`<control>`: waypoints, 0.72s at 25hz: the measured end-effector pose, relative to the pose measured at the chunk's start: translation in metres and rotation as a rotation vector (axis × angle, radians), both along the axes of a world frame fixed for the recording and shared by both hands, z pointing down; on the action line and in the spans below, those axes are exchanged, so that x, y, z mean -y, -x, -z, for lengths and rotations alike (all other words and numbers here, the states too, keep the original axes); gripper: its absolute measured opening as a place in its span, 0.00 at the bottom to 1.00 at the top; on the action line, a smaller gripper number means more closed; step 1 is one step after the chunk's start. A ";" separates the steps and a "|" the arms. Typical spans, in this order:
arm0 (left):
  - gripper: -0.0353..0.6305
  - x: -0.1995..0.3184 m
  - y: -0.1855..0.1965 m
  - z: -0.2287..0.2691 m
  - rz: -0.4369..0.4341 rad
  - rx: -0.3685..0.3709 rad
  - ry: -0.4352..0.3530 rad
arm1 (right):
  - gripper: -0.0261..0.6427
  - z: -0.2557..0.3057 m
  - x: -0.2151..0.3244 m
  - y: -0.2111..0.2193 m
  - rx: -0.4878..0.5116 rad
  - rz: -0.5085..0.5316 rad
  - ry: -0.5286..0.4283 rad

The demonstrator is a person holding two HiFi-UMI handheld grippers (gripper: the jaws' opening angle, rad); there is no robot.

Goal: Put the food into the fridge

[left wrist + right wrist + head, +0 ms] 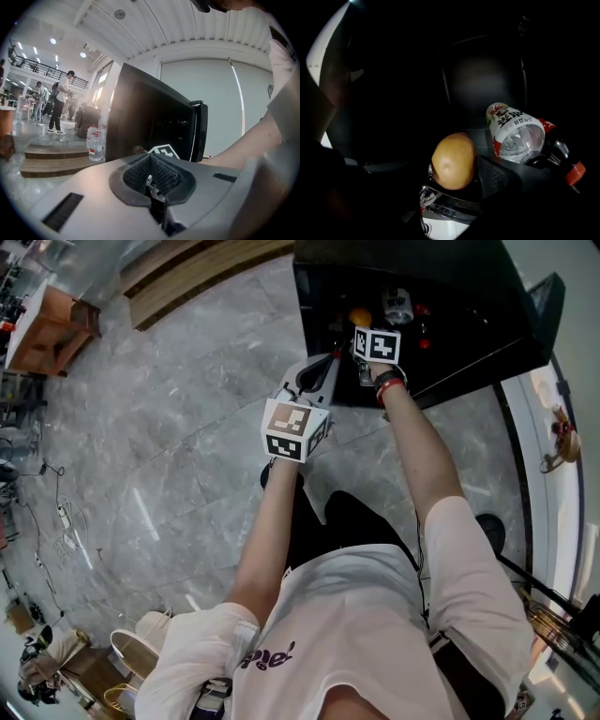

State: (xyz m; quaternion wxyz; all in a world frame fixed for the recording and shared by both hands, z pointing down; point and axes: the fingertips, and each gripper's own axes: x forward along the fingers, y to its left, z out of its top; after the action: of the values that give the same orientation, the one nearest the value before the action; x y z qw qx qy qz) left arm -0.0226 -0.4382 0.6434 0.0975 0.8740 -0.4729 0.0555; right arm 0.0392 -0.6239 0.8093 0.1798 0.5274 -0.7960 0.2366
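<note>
We stand over the black fridge [487, 334] on the grey marble floor [187, 427]. Our right gripper [457, 180] reaches into the dark inside, its jaws spread wide around a yellow-brown potato [453, 160], which sits between the pads and is held off the shelf. Just to the right of it and a little farther in, a clear bottle [515, 136] with a white label lies on its side, its red cap [575, 172] pointing near and right. Our left gripper [151, 183] hangs outside the fridge, left of the right one and nearer to us. Its jaws are pressed together with nothing between them. Far off to the left, a water bottle [95, 145] stands on wooden steps [51, 159].
</note>
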 end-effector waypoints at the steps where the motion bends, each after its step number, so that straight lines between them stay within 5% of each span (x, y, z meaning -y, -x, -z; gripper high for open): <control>1: 0.08 -0.001 0.000 0.000 0.001 -0.001 0.000 | 0.54 -0.001 0.000 0.000 0.003 0.000 0.004; 18: 0.08 -0.015 0.004 0.022 0.000 -0.005 0.051 | 0.58 0.039 -0.036 -0.018 0.040 -0.040 -0.021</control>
State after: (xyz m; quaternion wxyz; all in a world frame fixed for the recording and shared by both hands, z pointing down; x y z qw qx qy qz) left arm -0.0262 -0.4236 0.6215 0.1206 0.8713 -0.4713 0.0654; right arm 0.0567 -0.5881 0.7707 0.1536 0.5401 -0.7913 0.2420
